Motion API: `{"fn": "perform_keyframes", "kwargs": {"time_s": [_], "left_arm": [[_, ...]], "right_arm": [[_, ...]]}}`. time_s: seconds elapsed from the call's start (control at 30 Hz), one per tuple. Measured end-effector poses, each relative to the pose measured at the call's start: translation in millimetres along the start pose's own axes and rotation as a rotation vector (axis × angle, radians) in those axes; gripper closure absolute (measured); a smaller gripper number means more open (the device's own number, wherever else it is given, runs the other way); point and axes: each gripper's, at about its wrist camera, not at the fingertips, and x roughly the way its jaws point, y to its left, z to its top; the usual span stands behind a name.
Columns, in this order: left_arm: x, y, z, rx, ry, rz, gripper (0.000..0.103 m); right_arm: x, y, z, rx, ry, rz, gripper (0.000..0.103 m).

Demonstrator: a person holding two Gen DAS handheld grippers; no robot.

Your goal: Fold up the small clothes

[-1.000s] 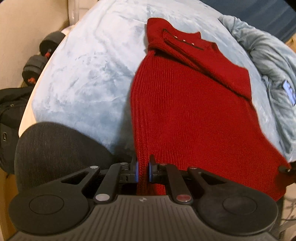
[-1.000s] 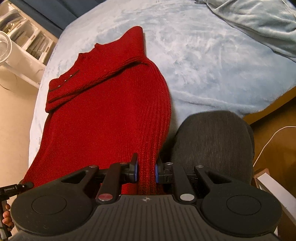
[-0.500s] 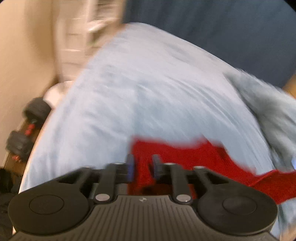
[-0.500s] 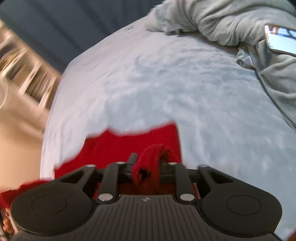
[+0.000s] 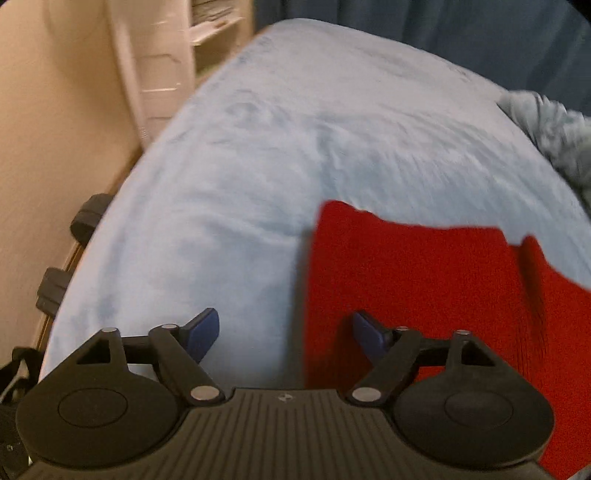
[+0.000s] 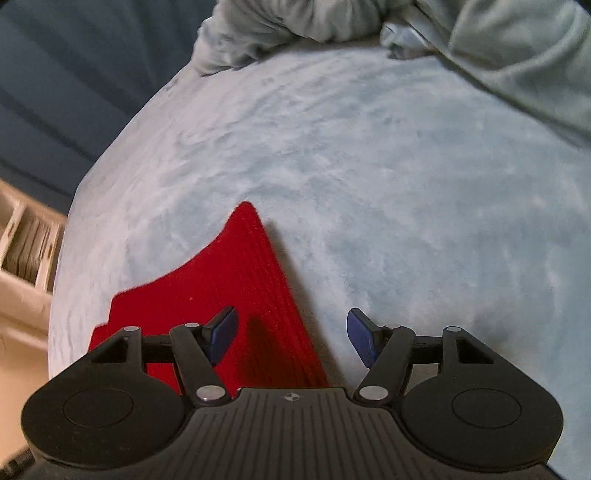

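A red knitted sweater (image 5: 424,280) lies folded over on the pale blue bed (image 5: 258,166). In the left wrist view its left edge runs just inside my left gripper (image 5: 286,332), whose jaws are opening wide; the blue pads (image 5: 207,326) press on nothing. In the right wrist view the sweater (image 6: 255,280) ends in a pointed corner on the bed (image 6: 369,166), its right edge passing under my right gripper (image 6: 293,332). Those jaws are opening too, and the cloth lies free below them.
A rumpled grey-blue blanket (image 6: 480,44) is heaped at the far right of the bed. Dark dumbbells (image 5: 70,251) lie on the floor along the bed's left side. White shelves (image 5: 173,66) stand by the wall, and a dark blue curtain (image 5: 443,33) hangs behind.
Both grippers carried the sweater's lower hem up over its body, then let go; the jaws went from shut on the cloth to wide apart. The sweater now lies doubled over.
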Motion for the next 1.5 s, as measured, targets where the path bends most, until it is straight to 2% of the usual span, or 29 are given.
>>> {"fn": "perform_keyframes", "kwargs": {"time_s": [0.17,0.47,0.5,0.53,0.57,0.6,0.7,0.83,0.9,0.93,1.03,1.1,1.13,1.17,1.2,1.27,1.4,1.5], "left_arm": [[5.5,-25.9,4.0,0.070,-0.045,0.005,0.018],[19.8,-35.2,12.2,0.085,-0.040,0.004,0.020],[19.6,-35.2,11.7,0.084,-0.047,-0.001,0.025],[18.5,-35.9,11.4,0.089,-0.053,-0.007,0.051],[17.4,-36.2,11.6,0.093,-0.058,-0.023,0.080],[15.4,-36.7,12.3,0.088,-0.061,-0.027,0.085],[1.4,-32.3,15.2,0.044,-0.095,-0.034,0.088],[-28.1,-2.2,14.3,-0.086,-0.154,-0.062,0.089],[-21.4,10.9,11.9,-0.122,-0.130,-0.050,0.089],[-8.0,14.1,10.9,-0.125,-0.093,-0.030,0.089],[27.8,10.2,6.7,-0.111,-0.018,-0.029,0.085],[33.4,4.1,3.8,-0.098,-0.033,0.005,0.071],[30.5,1.4,3.1,-0.095,-0.044,0.048,0.046],[24.7,1.5,1.3,-0.092,-0.060,0.090,0.020],[17.3,2.3,-1.2,-0.083,-0.072,0.118,0.011],[-4.2,5.6,-9.7,-0.050,-0.099,0.144,0.007],[-52.5,11.2,-54.1,0.009,-0.116,0.106,0.007],[-67.3,3.3,-97.4,0.073,-0.071,0.104,0.002]], "right_arm": [[14.2,15.1,-0.9,-0.020,-0.013,0.009,0.036],[29.1,32.9,-3.1,-0.081,-0.019,-0.020,0.037],[29.2,34.1,-3.7,-0.088,-0.029,-0.023,0.040],[28.2,35.9,-4.6,-0.100,-0.043,-0.024,0.056],[25.6,38.0,-5.8,-0.120,-0.061,-0.027,0.080],[22.8,40.7,-6.5,-0.141,-0.078,-0.032,0.084],[5.2,49.9,-7.8,-0.183,-0.129,0.014,0.089],[-37.8,58.2,-7.5,-0.187,-0.219,0.132,0.090],[-46.8,51.1,-5.0,-0.153,-0.247,0.138,0.090],[-40.5,46.3,-3.2,-0.137,-0.234,0.110,0.090],[7.7,34.7,-2.1,-0.121,-0.111,-0.025,0.088],[36.0,32.0,-9.6,-0.173,-0.059,-0.122,0.072],[38.4,34.2,-14.3,-0.201,-0.083,-0.158,0.054],[34.8,37.1,-17.0,-0.215,-0.114,-0.202,0.042],[28.1,38.8,-18.5,-0.209,-0.131,-0.225,0.041],[7.0,38.0,-21.9,-0.184,-0.132,-0.212,0.041],[-52.9,33.9,-54.3,-0.215,-0.181,-0.123,0.036],[-81.5,31.4,-92.0,-0.300,-0.188,-0.098,0.035]]}}
